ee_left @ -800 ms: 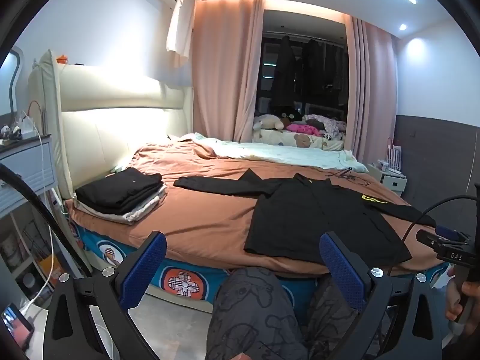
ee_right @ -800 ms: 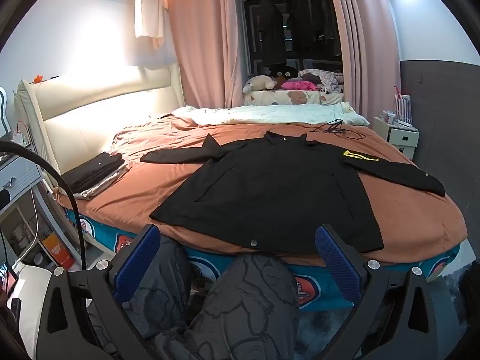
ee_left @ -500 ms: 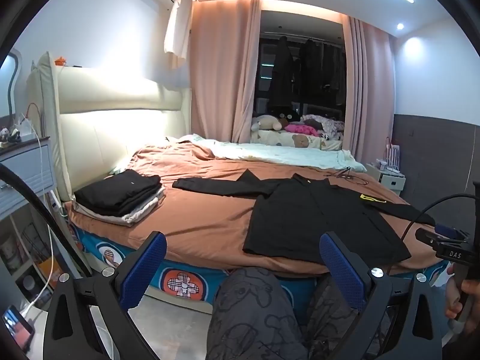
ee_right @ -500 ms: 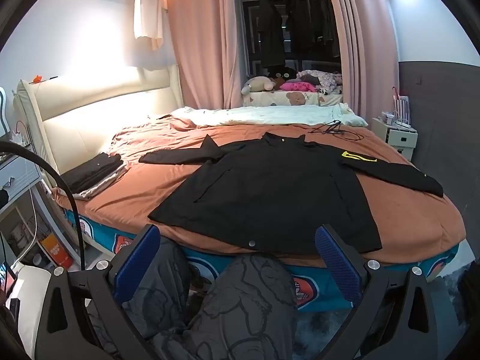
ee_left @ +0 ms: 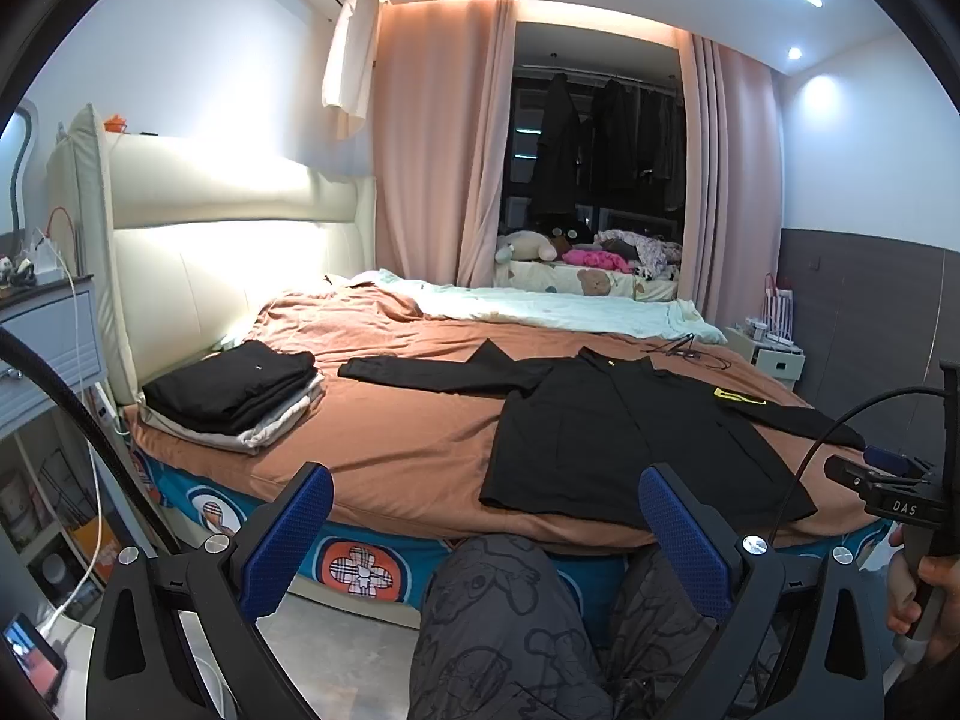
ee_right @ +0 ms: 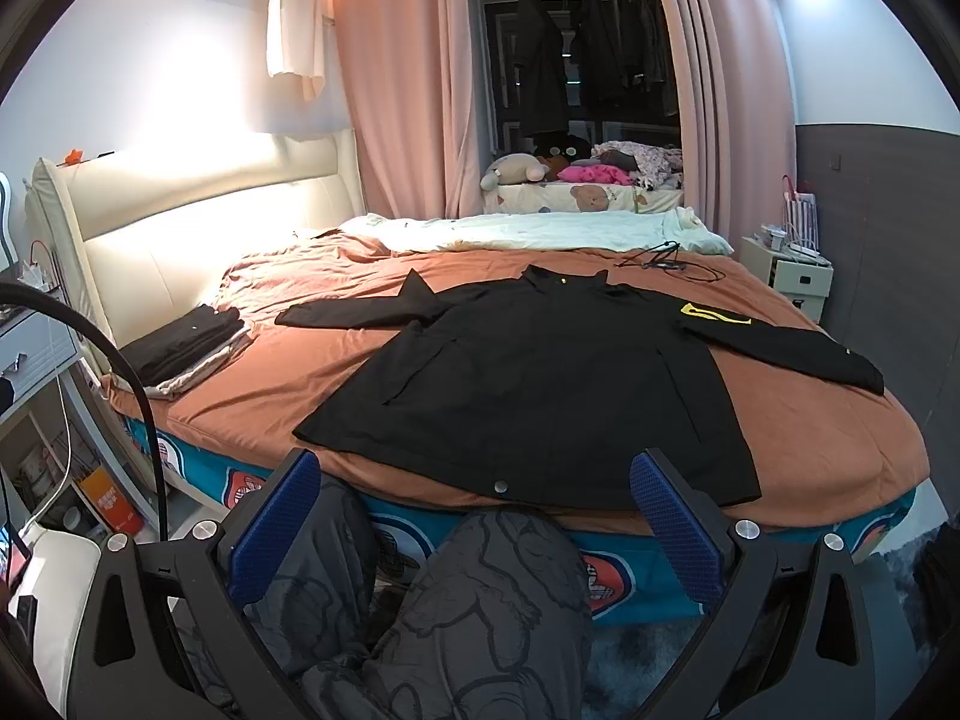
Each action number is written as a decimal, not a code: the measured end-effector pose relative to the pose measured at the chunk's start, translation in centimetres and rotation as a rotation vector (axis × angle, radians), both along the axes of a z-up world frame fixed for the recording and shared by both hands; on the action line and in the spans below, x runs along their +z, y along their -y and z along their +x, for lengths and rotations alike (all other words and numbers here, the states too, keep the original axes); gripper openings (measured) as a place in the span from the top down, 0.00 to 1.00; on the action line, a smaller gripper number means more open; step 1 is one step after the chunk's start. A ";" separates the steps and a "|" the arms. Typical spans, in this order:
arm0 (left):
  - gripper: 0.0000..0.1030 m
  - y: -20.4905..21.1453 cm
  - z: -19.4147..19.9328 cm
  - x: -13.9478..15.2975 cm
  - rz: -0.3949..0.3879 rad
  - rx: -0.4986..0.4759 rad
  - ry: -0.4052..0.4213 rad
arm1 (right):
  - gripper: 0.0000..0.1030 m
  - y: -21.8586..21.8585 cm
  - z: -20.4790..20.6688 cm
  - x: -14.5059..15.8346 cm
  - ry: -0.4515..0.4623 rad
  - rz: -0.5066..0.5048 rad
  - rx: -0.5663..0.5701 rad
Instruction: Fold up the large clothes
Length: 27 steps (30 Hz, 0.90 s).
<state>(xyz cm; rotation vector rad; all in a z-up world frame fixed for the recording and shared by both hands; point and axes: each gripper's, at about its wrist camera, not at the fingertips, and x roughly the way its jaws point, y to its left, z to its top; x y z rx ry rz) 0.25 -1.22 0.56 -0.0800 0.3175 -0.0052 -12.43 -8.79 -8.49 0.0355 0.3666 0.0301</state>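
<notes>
Both grippers (ee_right: 480,498) short of jacket (ee_right: 540,384)

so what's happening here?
A person sits at the bed's edge holding a hand-held gripper in each hand. The left hand-held gripper and right hand-held gripper are both open and empty. A black jacket lies spread flat on the brown bedsheet, sleeves out, unfolded. Folded clothes are stacked by the headboard.

The person's knee (ee_right: 504,588) hides part of the black jacket (ee_right: 540,372) hem's near edge.
</notes>
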 end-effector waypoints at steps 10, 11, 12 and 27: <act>0.01 -0.9 -0.4 -0.1 -0.001 -0.005 0.004 | 0.00 0.1 0.0 0.0 -0.001 -0.002 0.001; 0.01 -0.9 -0.4 -0.1 -0.001 -0.006 0.004 | 0.00 0.1 0.0 0.0 -0.001 -0.001 0.000; 0.01 -0.9 -0.4 -0.1 -0.001 -0.006 0.004 | 0.00 0.1 0.0 0.0 -0.001 0.001 -0.001; 0.01 -1.3 -0.6 0.4 -0.003 -0.008 0.015 | 0.00 -0.1 -0.1 0.0 -0.002 -0.003 -0.005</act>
